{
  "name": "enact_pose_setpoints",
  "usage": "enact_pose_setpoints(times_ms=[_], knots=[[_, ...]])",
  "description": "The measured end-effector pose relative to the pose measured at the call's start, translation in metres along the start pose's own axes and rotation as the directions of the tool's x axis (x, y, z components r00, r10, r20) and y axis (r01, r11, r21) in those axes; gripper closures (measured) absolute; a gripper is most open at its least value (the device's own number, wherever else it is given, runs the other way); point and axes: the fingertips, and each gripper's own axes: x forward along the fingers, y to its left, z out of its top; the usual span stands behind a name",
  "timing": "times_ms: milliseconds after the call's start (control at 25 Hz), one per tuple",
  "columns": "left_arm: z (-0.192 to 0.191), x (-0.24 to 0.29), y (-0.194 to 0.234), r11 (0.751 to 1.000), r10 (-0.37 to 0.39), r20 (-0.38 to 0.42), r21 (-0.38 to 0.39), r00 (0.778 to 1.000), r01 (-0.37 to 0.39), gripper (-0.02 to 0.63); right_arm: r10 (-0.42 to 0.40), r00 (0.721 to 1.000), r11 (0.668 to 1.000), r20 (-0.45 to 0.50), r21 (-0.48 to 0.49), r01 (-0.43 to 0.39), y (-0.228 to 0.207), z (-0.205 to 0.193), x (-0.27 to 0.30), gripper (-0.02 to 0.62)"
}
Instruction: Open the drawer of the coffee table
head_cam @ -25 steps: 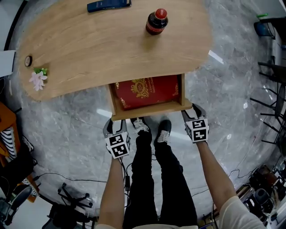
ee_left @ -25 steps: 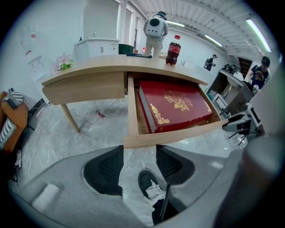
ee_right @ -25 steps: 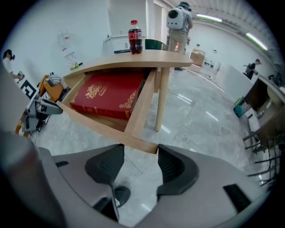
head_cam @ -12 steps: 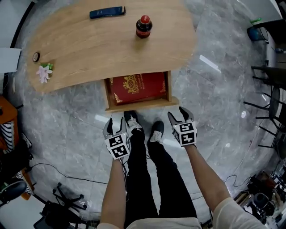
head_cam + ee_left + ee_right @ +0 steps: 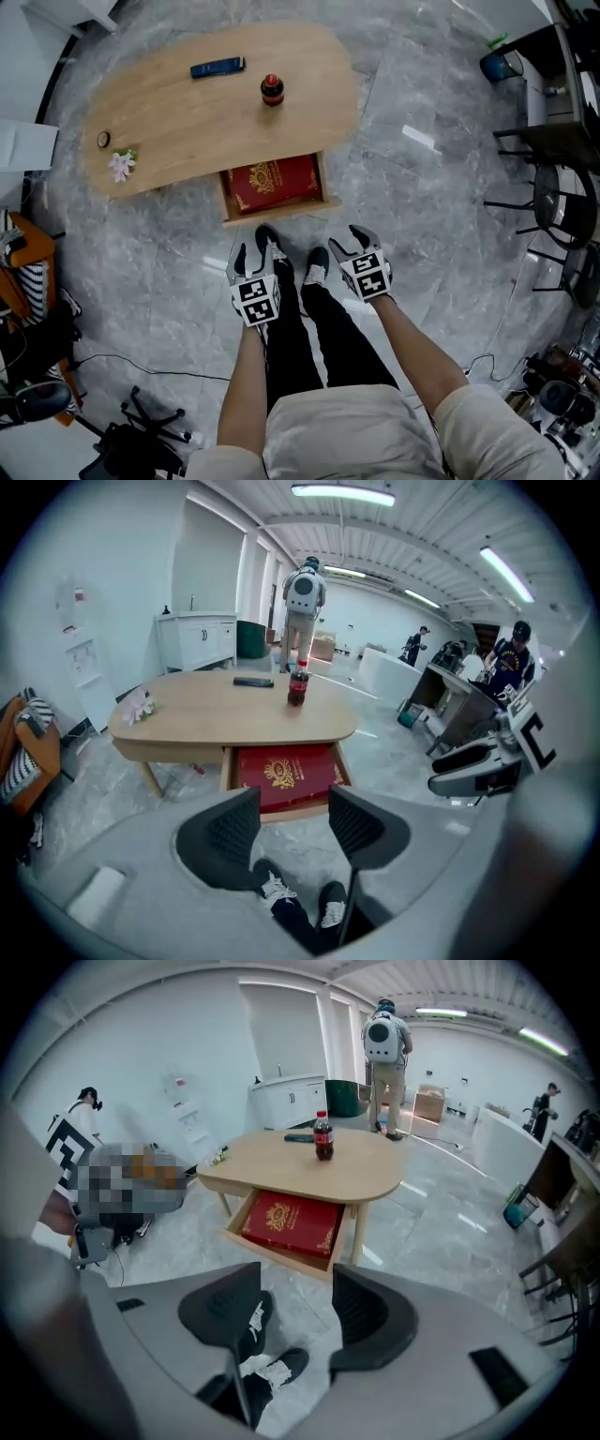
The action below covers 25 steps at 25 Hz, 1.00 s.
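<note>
Since a second ago we see left gripper [image 5: 251,255] and right gripper [image 5: 351,246] lifted clear of the drawer [image 5: 277,212], now well apart from it. Fingers on both wide apart, holding nothing. Drawer stands pulled out under the worktop [image 5: 187,112], upper centre of frame, red book [image 5: 272,180] inside.

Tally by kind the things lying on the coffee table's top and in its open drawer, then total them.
Cola bottle: 1
Blue remote: 1
Flower: 1
Small round object: 1
Red box in the drawer: 1
Total: 5
</note>
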Motion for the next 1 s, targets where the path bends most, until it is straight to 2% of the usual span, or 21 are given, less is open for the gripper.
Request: enact_pose_setpoints(times_ms=[200, 400, 520, 640, 760, 840, 920, 1000], knots=[[0.032, -0.042, -0.013, 1.000, 0.000, 0.009, -0.005, 1.000, 0.000, 0.371, 0.001, 1.000, 0.999, 0.024, 0.047, -0.002, 0.015, 0.033, -0.036, 0.351], [0.060, -0.090, -0.028, 1.000, -0.011, 0.066, -0.013, 0.998, 0.012, 0.371, 0.034, 0.995, 0.993, 0.097, 0.110, -0.044, 0.046, 0.060, -0.069, 0.351], [0.062, -0.113, -0.034, 1.000, -0.010, 0.065, -0.019, 0.998, 0.012, 0.371, 0.062, 0.989, 0.992, 0.131, 0.097, -0.075, 0.062, 0.070, -0.090, 0.353], [0.059, -0.130, -0.051, 0.999, -0.033, 0.060, 0.027, 0.998, 0.032, 0.377, 0.085, 0.985, 0.993, 0.152, 0.072, -0.097, 0.072, 0.064, -0.112, 0.360], [0.065, -0.146, -0.056, 0.999, -0.016, 0.096, 0.030, 0.995, 0.013, 0.412, 0.111, 0.981, 0.989, 0.160, 0.079, -0.125, 0.077, 0.054, -0.129, 0.397], [0.074, -0.153, -0.057, 0.998, 0.009, 0.139, 0.062, 0.990, -0.018, 0.437, 0.133, 0.979, 0.984, 0.157, 0.099, -0.150, 0.076, 0.050, -0.132, 0.432], [0.084, -0.157, -0.056, 0.994, 0.025, 0.173, 0.102, 0.985, -0.043, 0.475, 0.134, 0.976, 0.979, 0.171, 0.127, -0.157, 0.070, 0.055, -0.134, 0.463], [0.092, -0.161, -0.057, 0.994, 0.020, 0.183, 0.105, 0.983, -0.039, 0.516, 0.127, 0.971, 0.977, 0.200, 0.143, -0.158, 0.065, 0.063, -0.138, 0.493]])
